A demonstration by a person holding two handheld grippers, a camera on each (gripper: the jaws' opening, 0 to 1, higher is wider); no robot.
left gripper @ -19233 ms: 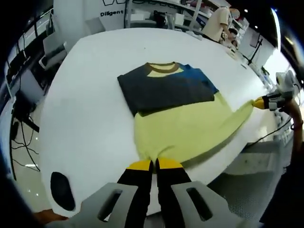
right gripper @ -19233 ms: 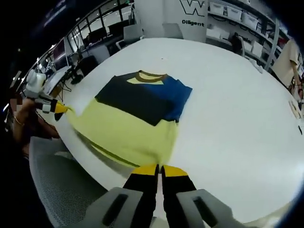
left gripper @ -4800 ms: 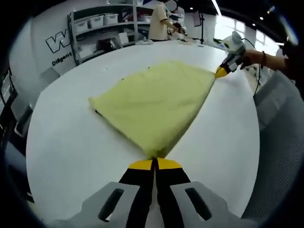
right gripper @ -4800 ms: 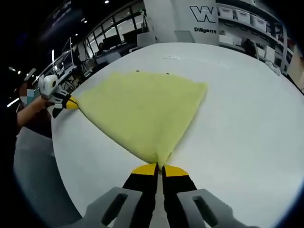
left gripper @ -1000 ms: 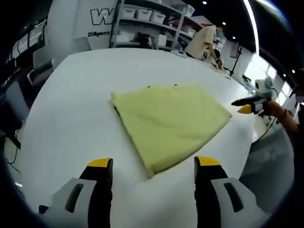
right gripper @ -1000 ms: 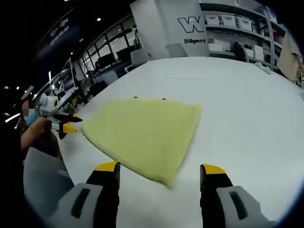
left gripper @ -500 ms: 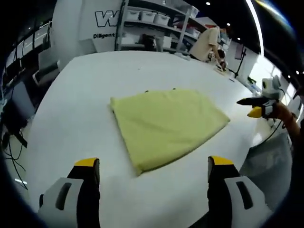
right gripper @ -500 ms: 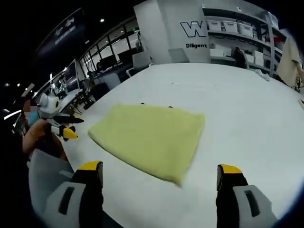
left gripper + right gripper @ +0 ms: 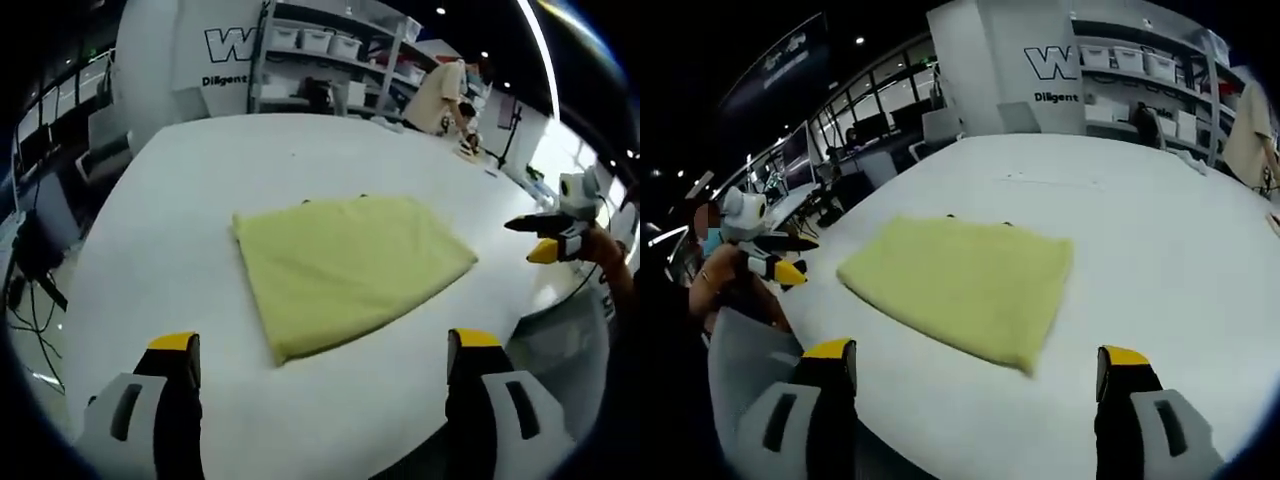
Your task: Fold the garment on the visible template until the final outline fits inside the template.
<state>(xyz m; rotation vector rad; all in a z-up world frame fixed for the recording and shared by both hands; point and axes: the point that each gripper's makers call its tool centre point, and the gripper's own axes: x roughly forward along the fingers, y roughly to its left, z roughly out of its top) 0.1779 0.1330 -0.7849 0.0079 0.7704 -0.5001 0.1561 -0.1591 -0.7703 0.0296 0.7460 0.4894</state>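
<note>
While the folded yellow garment [image 9: 345, 270] is lying flat on the desk [image 9: 200, 160], both tongs, the left tongs [image 9: 318, 345] and the right tongs [image 9: 978, 360], are hanging apart and empty near it, so I'd be checking its outline against the template before regrasping.

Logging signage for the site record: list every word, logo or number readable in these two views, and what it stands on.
"W", cut off by the shelving: large dark logo on the white back wall, left gripper view.
"Diligent": small dark word under it; further letters hidden.
"W" above "Diligent": same wall, right gripper view.
Nothing readable on the folded yellow garment.
</note>
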